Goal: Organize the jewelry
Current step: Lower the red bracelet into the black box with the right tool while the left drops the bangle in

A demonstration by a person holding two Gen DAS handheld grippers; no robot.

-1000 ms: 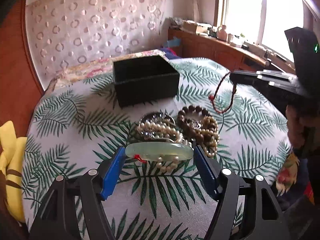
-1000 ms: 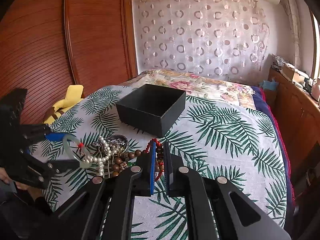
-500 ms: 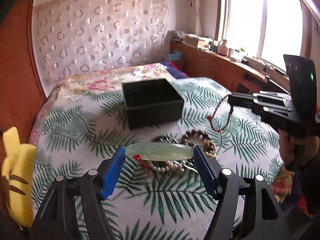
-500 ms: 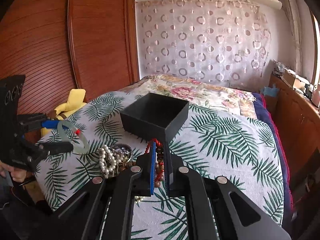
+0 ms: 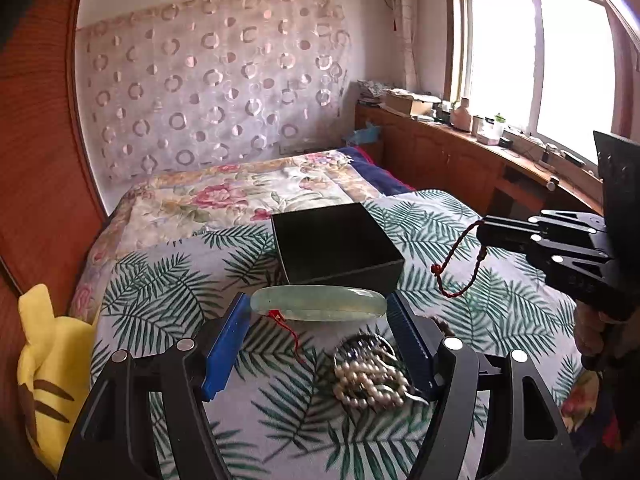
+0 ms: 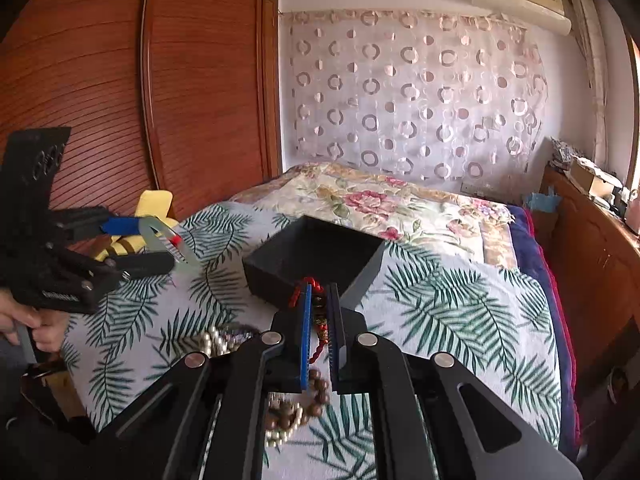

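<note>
Two pieces of jewelry are held clear of the bed [image 5: 168, 288] at once. The left gripper [image 5: 318, 320] has its jaws set wide and clamped on the ends of a pale green bangle [image 5: 318, 303], which spans the gap crosswise. The right gripper [image 6: 319, 320] has its jaws nearly closed on a red cord bracelet [image 6: 316, 344], whose loop hangs below the tips.

Step in hand, as judged: carry each piece to the open black box [image 5: 336, 242]. Bring one gripper over the opening at a time, lower until the piece is inside the walls, then release. Keep the cord loop from catching the rim.

The box stands just beyond both sets of jaws. A pile of pearl strands [image 5: 370, 378] lies on the bed near and to the right, below the left jaws.
</note>
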